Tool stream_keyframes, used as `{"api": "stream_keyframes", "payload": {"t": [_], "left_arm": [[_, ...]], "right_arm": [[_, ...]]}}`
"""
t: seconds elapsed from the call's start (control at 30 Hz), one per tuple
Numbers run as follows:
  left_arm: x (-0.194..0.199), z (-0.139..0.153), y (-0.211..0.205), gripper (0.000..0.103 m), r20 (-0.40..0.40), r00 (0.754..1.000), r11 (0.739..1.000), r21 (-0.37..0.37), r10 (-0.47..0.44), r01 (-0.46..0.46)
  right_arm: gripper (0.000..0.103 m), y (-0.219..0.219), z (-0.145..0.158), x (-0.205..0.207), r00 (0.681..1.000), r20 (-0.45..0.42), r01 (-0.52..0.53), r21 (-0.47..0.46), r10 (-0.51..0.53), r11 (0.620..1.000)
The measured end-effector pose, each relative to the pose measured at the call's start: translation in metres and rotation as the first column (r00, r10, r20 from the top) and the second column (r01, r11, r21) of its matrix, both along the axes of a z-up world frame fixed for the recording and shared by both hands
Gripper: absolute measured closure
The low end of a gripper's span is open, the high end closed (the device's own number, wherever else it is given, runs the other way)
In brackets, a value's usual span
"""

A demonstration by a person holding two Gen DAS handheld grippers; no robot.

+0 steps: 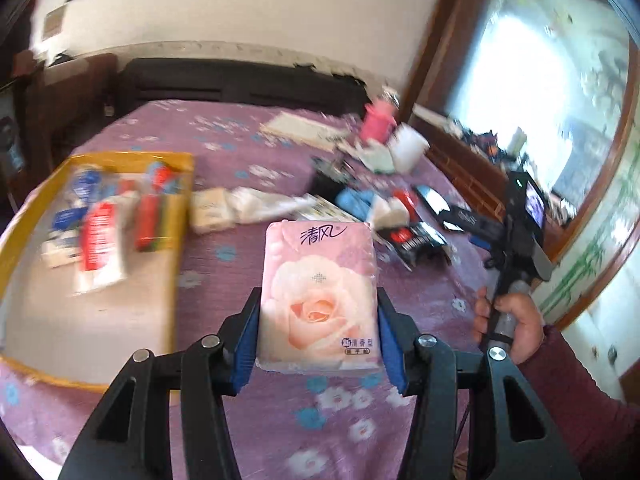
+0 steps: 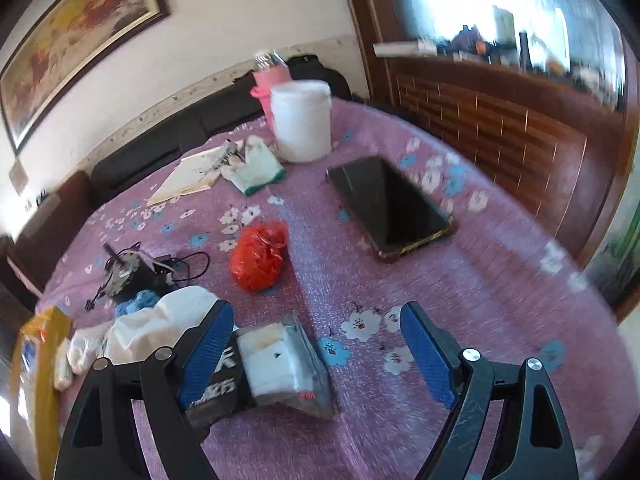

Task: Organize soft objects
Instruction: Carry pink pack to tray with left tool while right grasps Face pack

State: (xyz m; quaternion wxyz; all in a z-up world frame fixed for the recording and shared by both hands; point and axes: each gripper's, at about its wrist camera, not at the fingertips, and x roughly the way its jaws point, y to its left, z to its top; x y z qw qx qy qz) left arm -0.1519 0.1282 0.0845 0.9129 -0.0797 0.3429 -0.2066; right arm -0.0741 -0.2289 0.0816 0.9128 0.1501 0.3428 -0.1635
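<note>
Tissues [image 1: 318,296] in a pink rose-printed pack are sitting clamped between the blue pads of the left hand-held gripper [image 1: 318,334], held above the bed [image 1: 248,272]. The pack is probably light and squashy, its film wrap likely slippery, so gripping across the short sides near the middle, as here, is looking sensible. The right hand-held gripper [image 2: 318,354] is hanging with its jaws apart and gripping nothing, its left pad just over a dark wipes pack [image 2: 276,368] lying on the bed. Farther left, a yellow tray [image 1: 182,184] is lying with several packets already in it. Beyond, a red bag [image 2: 259,258], a phone [image 2: 390,206] and a white tub [image 2: 302,120] are resting on the purple flowered bedspread. A framed painting [image 2: 76,40] is hanging on the far wall.
</note>
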Motion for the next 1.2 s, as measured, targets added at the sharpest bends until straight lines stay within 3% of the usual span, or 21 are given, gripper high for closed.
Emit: {"api": "stream_keyframes", "payload": {"t": [0.13, 0.27, 0.37, 0.47, 0.57, 0.63, 0.73, 0.97, 1.1, 1.17, 1.2], "left_arm": [[-0.007, -0.002, 0.054, 0.051, -0.015, 0.996, 0.993, -0.082, 0.086, -0.087], [-0.008, -0.010, 0.089, 0.051, -0.047, 0.988, 0.979, -0.131, 0.150, -0.155], [-0.012, -0.013, 0.105, 0.051, -0.053, 0.982, 0.972, -0.148, 0.179, -0.185], [-0.016, -0.011, 0.116, 0.051, -0.048, 0.979, 0.968, -0.149, 0.197, -0.202], [-0.018, -0.012, 0.124, 0.051, -0.048, 0.978, 0.966, -0.151, 0.204, -0.209], [-0.019, -0.012, 0.128, 0.051, -0.051, 0.977, 0.965, -0.152, 0.209, -0.215], [-0.018, -0.015, 0.136, 0.051, -0.059, 0.974, 0.962, -0.152, 0.221, -0.227], [-0.009, -0.023, 0.151, 0.051, -0.091, 0.967, 0.954, -0.162, 0.239, -0.251], [-0.003, -0.027, 0.152, 0.051, -0.108, 0.965, 0.954, -0.159, 0.239, -0.254], [-0.002, -0.028, 0.151, 0.051, -0.112, 0.965, 0.954, -0.159, 0.239, -0.255], [-0.001, -0.029, 0.151, 0.051, -0.112, 0.964, 0.953, -0.157, 0.242, -0.258]], "right_arm": [[0.015, 0.028, 0.030, -0.009, 0.995, 0.035, -0.092, 0.018, 0.091, 0.996], [0.014, 0.086, 0.049, 0.001, 0.961, 0.037, -0.274, 0.037, 0.272, 0.961], [0.014, 0.135, 0.040, 0.022, 0.897, -0.016, -0.437, 0.125, 0.442, 0.891], [0.014, 0.185, 0.015, 0.048, 0.800, -0.084, -0.558, 0.259, 0.594, 0.788], [0.027, 0.219, -0.004, 0.071, 0.768, -0.121, -0.585, 0.264, 0.628, 0.767], [0.043, 0.229, -0.014, 0.087, 0.753, -0.136, -0.587, 0.301, 0.643, 0.751], [0.043, 0.242, -0.024, 0.108, 0.748, -0.141, -0.571, 0.360, 0.648, 0.738], [0.042, 0.278, -0.036, 0.142, 0.731, -0.238, -0.580, 0.277, 0.639, 0.767], [0.042, 0.304, -0.040, 0.143, 0.720, -0.328, -0.608, 0.127, 0.612, 0.783], [0.045, 0.308, -0.041, 0.144, 0.707, -0.350, -0.627, 0.089, 0.614, 0.774], [0.054, 0.311, -0.041, 0.142, 0.699, -0.363, -0.642, 0.063, 0.616, 0.765]]}}
